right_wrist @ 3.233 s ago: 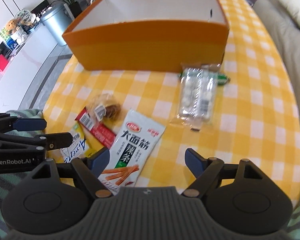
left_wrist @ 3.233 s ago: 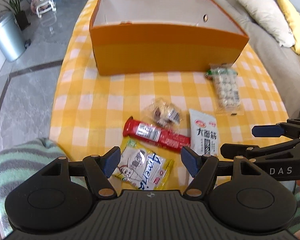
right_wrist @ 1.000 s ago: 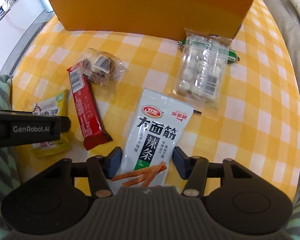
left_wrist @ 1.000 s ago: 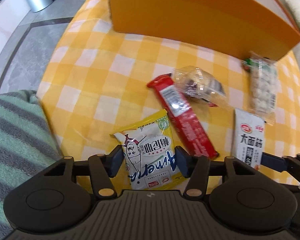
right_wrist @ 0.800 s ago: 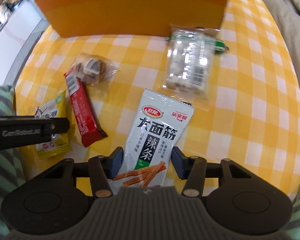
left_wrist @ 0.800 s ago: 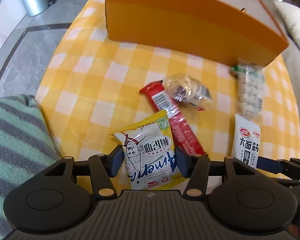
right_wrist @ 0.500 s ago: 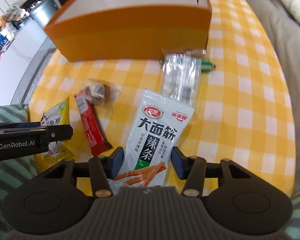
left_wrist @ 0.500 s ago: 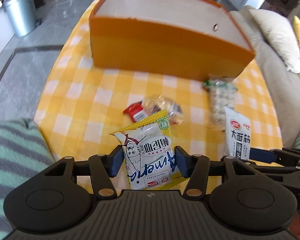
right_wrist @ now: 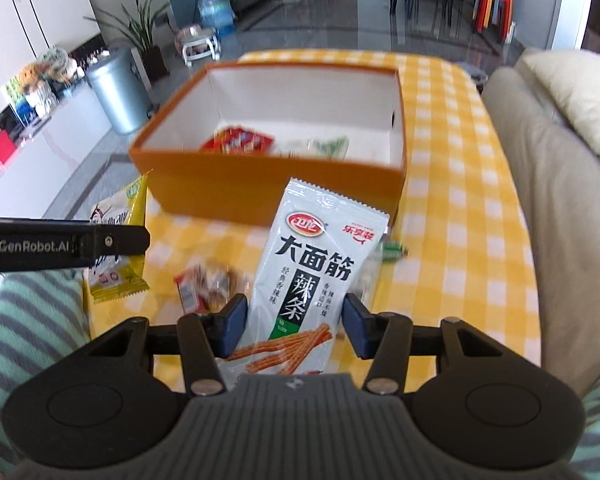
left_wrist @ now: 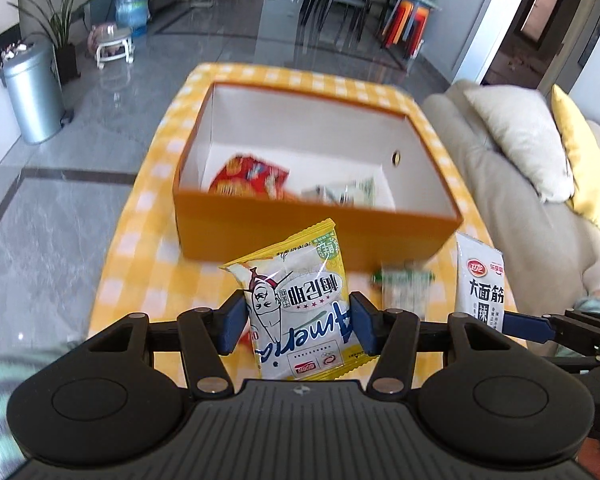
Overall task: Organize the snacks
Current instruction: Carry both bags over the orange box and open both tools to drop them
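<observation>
both packets are now off the counter (left_wrist: 132, 240): the left gripper (left_wrist: 296, 322) has its fingers (left_wrist: 232, 322) pressed on the sides of the yellow snack packet (left_wrist: 300, 304), and the right gripper (right_wrist: 290, 322) has its fingers (right_wrist: 232, 324) closed about partway on the white spicy-strip packet (right_wrist: 316, 276), the grip looking the same as a second ago, when both packets still lay flat on the checked cloth near the counter's near edge; since then both views have risen and tipped up, so the inside of the orange box (left_wrist: 300, 232) shows, with a red bag (left_wrist: 252, 178) and a pale green-and-white packet (left_wrist: 344, 192) lying on its white floor toward the near wall; the box stands in the middle of the counter, reaching toward its far edge, and the two held packets hang in front of its near wall; left on the cloth between the box and the near edge are the clear bag of white candies (left_wrist: 404, 292), and the red bar (right_wrist: 188, 292) with the small clear snack bag (right_wrist: 220, 284) on it, all blurred; a striped sleeve (right_wrist: 40, 320) shows at the near left corner
</observation>
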`<state>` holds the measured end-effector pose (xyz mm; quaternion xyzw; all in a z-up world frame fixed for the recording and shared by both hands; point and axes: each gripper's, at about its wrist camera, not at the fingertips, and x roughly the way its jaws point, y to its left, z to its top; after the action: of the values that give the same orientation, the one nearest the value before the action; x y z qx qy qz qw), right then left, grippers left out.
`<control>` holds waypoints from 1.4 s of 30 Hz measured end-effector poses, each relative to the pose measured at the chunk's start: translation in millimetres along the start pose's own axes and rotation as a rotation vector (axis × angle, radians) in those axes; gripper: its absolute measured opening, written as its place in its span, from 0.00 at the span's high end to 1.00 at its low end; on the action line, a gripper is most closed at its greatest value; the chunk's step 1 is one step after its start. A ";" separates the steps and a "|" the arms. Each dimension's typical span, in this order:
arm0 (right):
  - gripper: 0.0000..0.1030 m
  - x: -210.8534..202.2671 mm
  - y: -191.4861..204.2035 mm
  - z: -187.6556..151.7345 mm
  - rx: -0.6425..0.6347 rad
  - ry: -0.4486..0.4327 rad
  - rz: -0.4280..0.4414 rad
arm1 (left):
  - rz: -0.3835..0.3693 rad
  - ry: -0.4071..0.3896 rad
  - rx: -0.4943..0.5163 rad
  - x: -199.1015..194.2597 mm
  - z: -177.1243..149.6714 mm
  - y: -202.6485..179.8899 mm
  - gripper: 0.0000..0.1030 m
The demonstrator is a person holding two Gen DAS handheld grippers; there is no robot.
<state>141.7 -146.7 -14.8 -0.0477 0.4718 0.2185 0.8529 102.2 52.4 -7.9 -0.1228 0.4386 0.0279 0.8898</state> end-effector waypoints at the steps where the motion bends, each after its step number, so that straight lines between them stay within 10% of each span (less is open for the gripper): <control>1: 0.52 -1.9 -0.6 4.2 -0.004 -0.012 0.001 | -0.002 -0.007 0.002 0.0 4.7 -0.1 0.40; 18: 0.52 18.2 -10.1 113.9 -0.066 -0.139 0.003 | 0.029 -0.129 0.076 21.6 102.8 0.3 0.40; 29: 0.52 86.0 -13.2 167.0 -0.001 -0.086 0.099 | 0.083 -0.007 0.209 81.4 134.7 14.1 0.40; 42: 0.52 169.7 10.0 190.0 -0.212 -0.001 0.042 | 0.113 0.146 0.345 147.2 136.2 22.1 0.40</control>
<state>364.4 -27.4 -49.2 -0.1277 0.4465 0.2849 0.8386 294.4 98.3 -48.5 0.0548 0.5064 -0.0068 0.8605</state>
